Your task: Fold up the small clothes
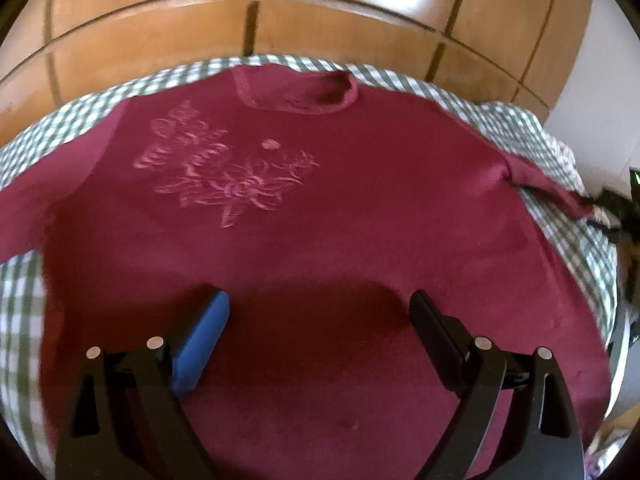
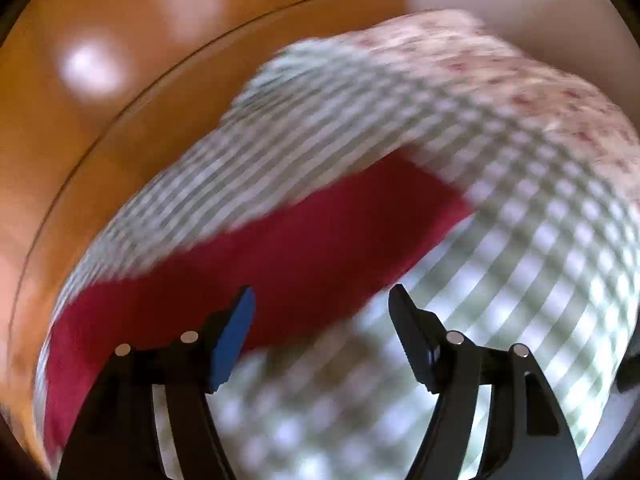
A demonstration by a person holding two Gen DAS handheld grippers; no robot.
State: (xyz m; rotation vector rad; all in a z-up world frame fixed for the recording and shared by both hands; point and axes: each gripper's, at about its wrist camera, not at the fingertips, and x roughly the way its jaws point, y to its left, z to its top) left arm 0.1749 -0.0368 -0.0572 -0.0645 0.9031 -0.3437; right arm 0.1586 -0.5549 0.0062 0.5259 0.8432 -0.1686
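Shirt lies flat, print side up, spread on the checked cloth w/ collar toward the wood cabinet. No fold made yet as far as visible, so task is at the start. Left gripper hangs over the lower body of the shirt, jaws wide apart, nothing held. Right gripper, also wide apart & empty, sits near the sleeve; that view is blurred. Sleeves & body all left to fold.
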